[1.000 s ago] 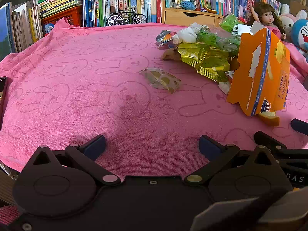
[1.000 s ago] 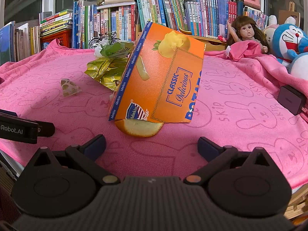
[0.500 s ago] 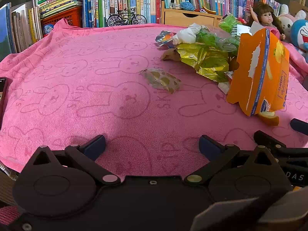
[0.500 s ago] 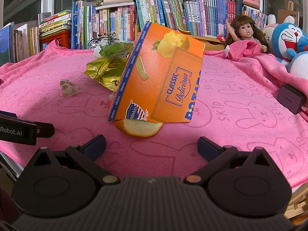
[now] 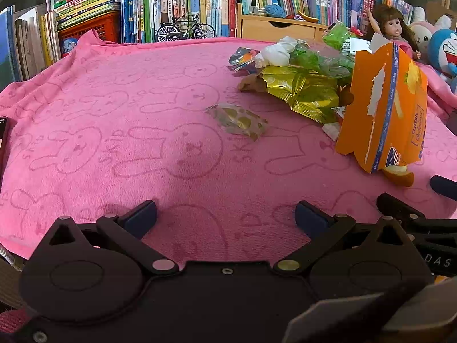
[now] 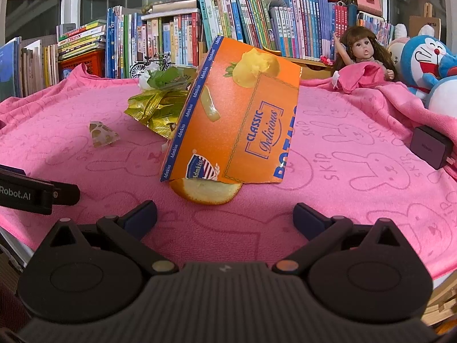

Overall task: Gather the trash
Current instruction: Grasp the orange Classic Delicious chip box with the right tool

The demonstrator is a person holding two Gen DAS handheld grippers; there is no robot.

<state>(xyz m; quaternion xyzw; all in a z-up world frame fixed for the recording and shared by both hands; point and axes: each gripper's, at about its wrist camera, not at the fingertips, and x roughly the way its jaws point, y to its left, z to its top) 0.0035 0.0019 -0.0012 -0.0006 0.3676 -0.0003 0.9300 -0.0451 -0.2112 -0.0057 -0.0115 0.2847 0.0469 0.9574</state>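
Observation:
A torn orange snack box [image 6: 237,123] leans tilted on the pink towel [image 6: 357,177], its lower edge resting on an orange peel [image 6: 205,193]. Seen from the left wrist, the box [image 5: 385,108] stands at the right. Behind it lie a crumpled gold wrapper [image 5: 305,91], green plastic [image 5: 317,57] and a white wad [image 5: 275,53]. A small spotted wrapper [image 5: 237,120] lies apart on the towel, left of the pile. My left gripper [image 5: 225,218] is open over bare towel near the front edge. My right gripper [image 6: 225,218] is open just short of the peel.
Books [image 5: 177,3], a model bicycle [image 5: 185,30] and a wooden drawer [image 5: 282,28] line the back. A doll [image 6: 360,51] and plush toys [image 6: 428,63] sit at the right. A black charger block [image 6: 431,147] lies on the towel's right side.

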